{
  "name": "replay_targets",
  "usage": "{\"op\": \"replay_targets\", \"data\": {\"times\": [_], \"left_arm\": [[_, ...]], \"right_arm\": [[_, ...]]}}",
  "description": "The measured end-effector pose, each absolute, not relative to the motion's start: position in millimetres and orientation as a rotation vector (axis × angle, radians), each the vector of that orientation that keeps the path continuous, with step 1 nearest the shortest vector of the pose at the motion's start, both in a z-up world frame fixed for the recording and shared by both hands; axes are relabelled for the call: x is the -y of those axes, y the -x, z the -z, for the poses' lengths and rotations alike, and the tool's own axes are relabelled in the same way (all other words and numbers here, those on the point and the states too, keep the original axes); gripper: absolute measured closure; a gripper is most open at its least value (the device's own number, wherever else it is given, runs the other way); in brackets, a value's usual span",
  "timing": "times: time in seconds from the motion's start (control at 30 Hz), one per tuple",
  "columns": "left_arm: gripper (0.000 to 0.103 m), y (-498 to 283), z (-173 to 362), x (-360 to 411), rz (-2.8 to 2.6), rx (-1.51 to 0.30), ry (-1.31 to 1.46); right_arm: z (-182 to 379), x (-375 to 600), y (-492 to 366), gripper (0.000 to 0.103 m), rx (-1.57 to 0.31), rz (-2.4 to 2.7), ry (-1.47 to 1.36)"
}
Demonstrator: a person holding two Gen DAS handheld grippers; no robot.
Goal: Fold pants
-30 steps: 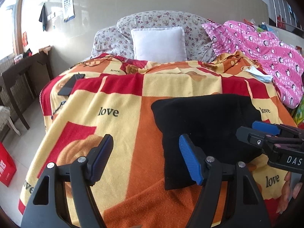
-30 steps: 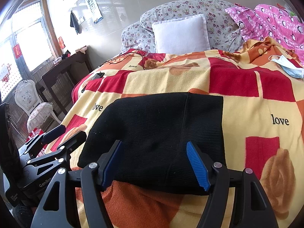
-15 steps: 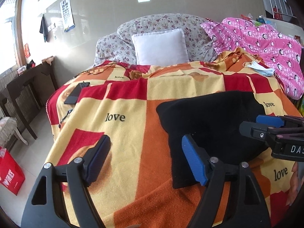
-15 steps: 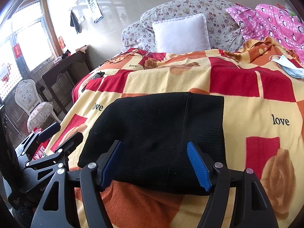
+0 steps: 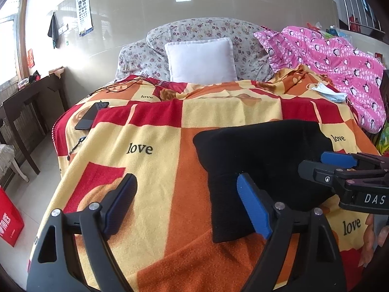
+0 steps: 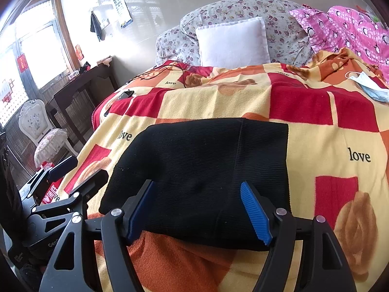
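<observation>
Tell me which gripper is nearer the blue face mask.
Right. The right gripper hangs over the black pants' near edge, on the face mask's side; the left gripper sits farther left, beside them.

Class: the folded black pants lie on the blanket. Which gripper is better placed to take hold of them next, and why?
Probably the right gripper: its open jaws straddle the near edge of the black pants. The left gripper hangs open mostly over bare blanket beside them.
</observation>
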State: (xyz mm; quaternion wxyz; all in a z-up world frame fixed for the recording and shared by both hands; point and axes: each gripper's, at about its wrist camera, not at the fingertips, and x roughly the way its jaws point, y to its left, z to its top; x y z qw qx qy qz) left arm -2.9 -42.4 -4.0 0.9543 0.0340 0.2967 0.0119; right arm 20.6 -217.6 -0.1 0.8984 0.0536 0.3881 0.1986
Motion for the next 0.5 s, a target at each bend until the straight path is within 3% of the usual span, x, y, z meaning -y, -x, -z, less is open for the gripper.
{"op": "replay_targets", "data": {"times": [0.5], "left_arm": [[0.017, 7.0, -4.5, 37.8, 0.001, -0.563, -0.056]], "right_arm": [[-1.0, 222.2, -21.1, 0.030, -0.802, -0.415, -0.124]]}}
